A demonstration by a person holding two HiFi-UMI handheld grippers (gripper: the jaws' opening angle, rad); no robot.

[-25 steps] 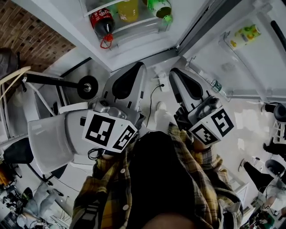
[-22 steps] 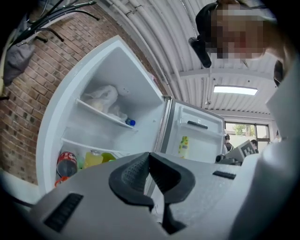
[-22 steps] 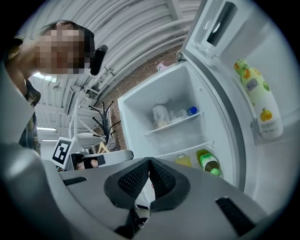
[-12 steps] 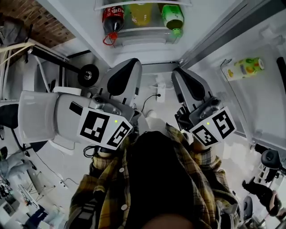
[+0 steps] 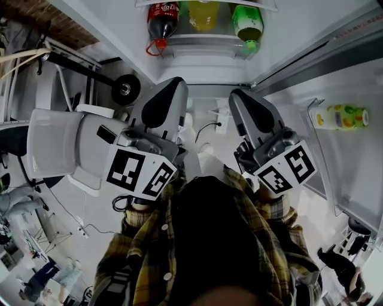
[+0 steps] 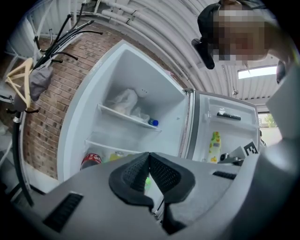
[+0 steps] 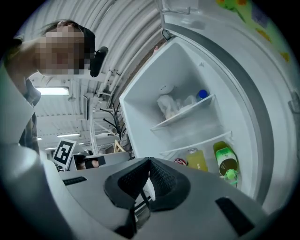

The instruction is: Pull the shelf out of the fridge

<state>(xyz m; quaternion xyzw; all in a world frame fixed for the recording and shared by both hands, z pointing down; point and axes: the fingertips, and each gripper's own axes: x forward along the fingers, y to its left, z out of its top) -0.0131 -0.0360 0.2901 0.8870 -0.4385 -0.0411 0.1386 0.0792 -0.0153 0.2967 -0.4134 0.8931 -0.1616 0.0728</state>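
Two grippers (image 5: 178,82) (image 5: 234,94) (three bottles (image 5: 163,15) (image 5: 203,13) (image 5: 246,21) abreast)

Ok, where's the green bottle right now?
In the head view it's near the top edge, inside the open fridge: the green bottle sits just right of the yellow bottle.

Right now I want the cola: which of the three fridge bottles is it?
The cola bottle, dark with a red label, leftmost in the head view; the yellow bottle is middle, the green bottle rightmost.

Head view: fridge (image 5: 206,63) cut off by top edge; cola bottle (image 5: 163,17), yellow bottle (image 5: 203,15), green bottle (image 5: 246,21) lose their bases there. Left gripper view: lower shelf (image 6: 103,145) partly behind left gripper (image 6: 149,159).
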